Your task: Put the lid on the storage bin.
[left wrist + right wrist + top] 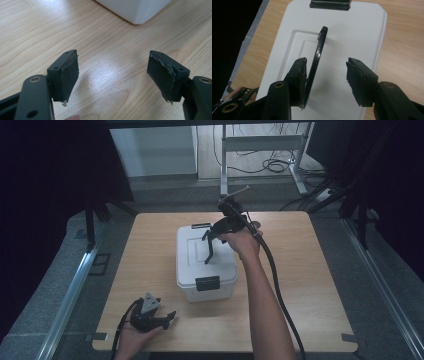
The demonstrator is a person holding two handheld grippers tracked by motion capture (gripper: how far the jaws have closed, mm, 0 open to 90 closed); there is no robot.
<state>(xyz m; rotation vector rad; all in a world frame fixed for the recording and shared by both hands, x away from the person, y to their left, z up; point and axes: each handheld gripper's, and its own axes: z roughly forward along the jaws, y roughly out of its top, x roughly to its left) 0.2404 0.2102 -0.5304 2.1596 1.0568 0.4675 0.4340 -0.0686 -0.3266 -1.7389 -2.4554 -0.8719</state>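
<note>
A white lidded box (192,260) with black latches stands in the middle of the wooden table. My right gripper (206,250) hangs over its lid, held by a hand reaching in from the right. In the right gripper view the lid (352,32) lies below my right gripper (326,75), whose jaws stand open. The lid's thin black handle (318,52) is raised between them and leans on the left pad; the right pad is apart from it. My left gripper (170,319) rests near the table's front left, open with nothing in it (112,75). The box corner (135,10) lies ahead of it.
One black latch (207,283) sits on the box's near side and another (200,225) on its far side. Bare tabletop (310,285) lies right of the box. A metal frame (260,142) and floor cables stand beyond the far edge, with dark curtains at both sides.
</note>
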